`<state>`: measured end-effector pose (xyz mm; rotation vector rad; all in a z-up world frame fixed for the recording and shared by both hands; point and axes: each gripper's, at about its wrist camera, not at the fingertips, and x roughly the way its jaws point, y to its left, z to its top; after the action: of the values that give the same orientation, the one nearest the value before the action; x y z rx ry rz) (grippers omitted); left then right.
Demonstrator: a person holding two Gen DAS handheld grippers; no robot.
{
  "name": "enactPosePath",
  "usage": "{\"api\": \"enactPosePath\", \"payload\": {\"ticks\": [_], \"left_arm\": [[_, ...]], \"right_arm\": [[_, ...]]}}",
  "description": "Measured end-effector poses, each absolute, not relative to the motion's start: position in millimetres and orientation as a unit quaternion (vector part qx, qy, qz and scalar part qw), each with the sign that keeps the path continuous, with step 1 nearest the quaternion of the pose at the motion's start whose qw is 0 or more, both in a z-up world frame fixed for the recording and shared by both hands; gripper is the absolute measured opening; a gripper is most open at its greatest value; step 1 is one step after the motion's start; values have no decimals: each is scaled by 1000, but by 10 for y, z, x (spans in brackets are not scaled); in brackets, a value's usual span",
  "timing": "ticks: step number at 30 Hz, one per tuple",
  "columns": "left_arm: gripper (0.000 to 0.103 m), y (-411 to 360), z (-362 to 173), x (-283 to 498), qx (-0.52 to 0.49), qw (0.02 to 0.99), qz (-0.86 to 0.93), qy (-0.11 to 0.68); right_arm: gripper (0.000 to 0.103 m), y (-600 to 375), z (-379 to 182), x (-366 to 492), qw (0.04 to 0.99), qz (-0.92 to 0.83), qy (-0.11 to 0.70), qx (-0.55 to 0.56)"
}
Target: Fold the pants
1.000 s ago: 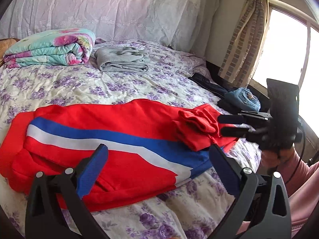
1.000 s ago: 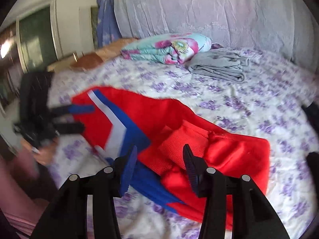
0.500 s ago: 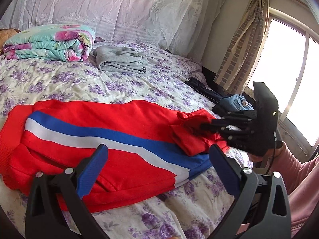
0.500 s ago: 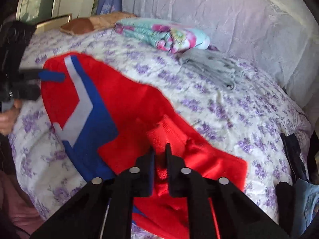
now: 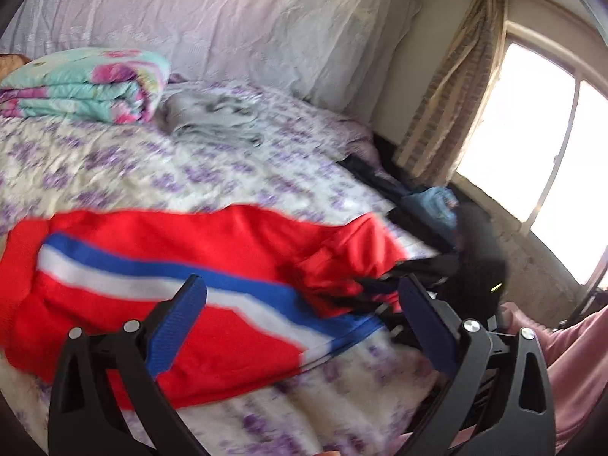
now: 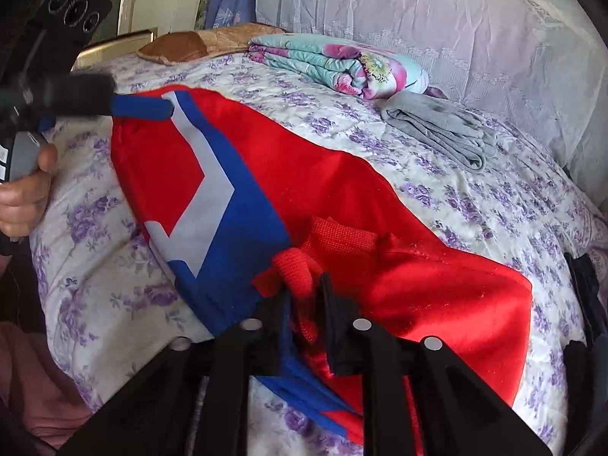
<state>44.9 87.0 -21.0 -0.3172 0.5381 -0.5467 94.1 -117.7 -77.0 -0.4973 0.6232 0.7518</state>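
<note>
Red pants (image 5: 159, 254) with a blue and white stripe lie across the flowered bed, also in the right wrist view (image 6: 334, 190). My right gripper (image 6: 304, 285) is shut on the bunched red cuff (image 6: 294, 269) at the pants' near end; it shows as a dark blurred shape in the left wrist view (image 5: 383, 292). My left gripper (image 5: 300, 311) is open and empty, hovering above the striped part of the pants. In the right wrist view its blue fingers (image 6: 140, 108) sit at the far waist end.
A folded floral quilt (image 5: 83, 87) and a folded grey garment (image 5: 216, 117) lie near the pillows. Dark and blue clothes (image 5: 429, 205) are piled at the bed's right edge by the window and curtain. A pink-sleeved arm (image 5: 577, 361) is at lower right.
My right gripper came down and shut on the red cuff, bunching it. My left gripper stayed open and shifted along the pants toward the waist end.
</note>
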Motion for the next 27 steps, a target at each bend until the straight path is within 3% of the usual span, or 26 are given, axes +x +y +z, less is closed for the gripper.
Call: {"api": "enactPosePath", "payload": {"ticks": [2, 11, 14, 16, 22, 24, 25, 27], "left_arm": [[99, 749, -51, 503, -155, 910, -300, 242], [95, 63, 50, 873, -124, 887, -362, 257], [71, -292, -82, 1022, -108, 862, -398, 295], [44, -508, -233, 1112, -83, 849, -402, 333], [28, -517, -679, 1332, -98, 826, -368, 417], [21, -478, -779, 1407, -117, 815, -366, 434], [14, -471, -840, 1425, -118, 814, -362, 438], [14, -427, -878, 1449, -132, 810, -367, 438]], "right_arm": [[57, -1244, -748, 898, 847, 390, 301, -199], [58, -2214, -370, 803, 876, 383, 291, -25], [58, -2566, -306, 1061, 896, 331, 291, 47], [52, -2675, -301, 1255, 894, 325, 295, 96], [32, -2435, -640, 1770, 872, 299, 374, 100], [17, -2442, -933, 1937, 861, 262, 423, 101], [16, -2482, -963, 1937, 863, 264, 417, 110], [20, -2527, -944, 1918, 862, 265, 415, 115]]}}
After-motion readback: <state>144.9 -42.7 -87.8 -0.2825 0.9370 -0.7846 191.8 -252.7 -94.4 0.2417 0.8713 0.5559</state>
